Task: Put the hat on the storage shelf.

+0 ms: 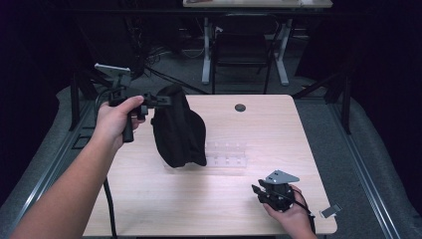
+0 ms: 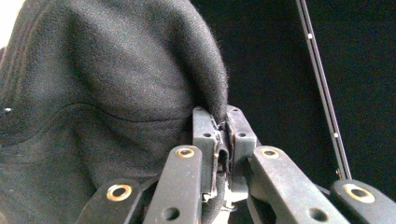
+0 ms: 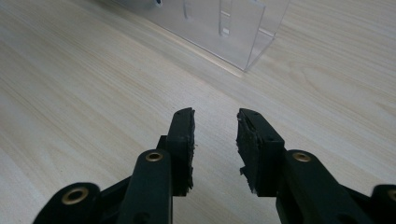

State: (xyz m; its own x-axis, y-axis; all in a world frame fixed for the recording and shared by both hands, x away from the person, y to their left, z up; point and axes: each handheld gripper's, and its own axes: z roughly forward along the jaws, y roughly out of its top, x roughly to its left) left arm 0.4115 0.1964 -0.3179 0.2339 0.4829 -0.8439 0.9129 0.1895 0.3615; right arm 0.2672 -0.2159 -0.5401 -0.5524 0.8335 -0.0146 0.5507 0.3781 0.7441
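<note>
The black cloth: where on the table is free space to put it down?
Free: the wood between the black cloth and the right gripper, and the table's far right part. Crowded: the middle, where the clear rack stands beside the hanging cloth.

From my remote station, I can read no text, label, brand, number or sign anywhere in these views. The black cloth (image 1: 178, 130), the clear plastic rack (image 1: 226, 153) and the wooden table (image 1: 199, 204) carry no lettering. A small pale tag (image 1: 330, 211) at the table's four o'clock edge is too small to read.
</note>
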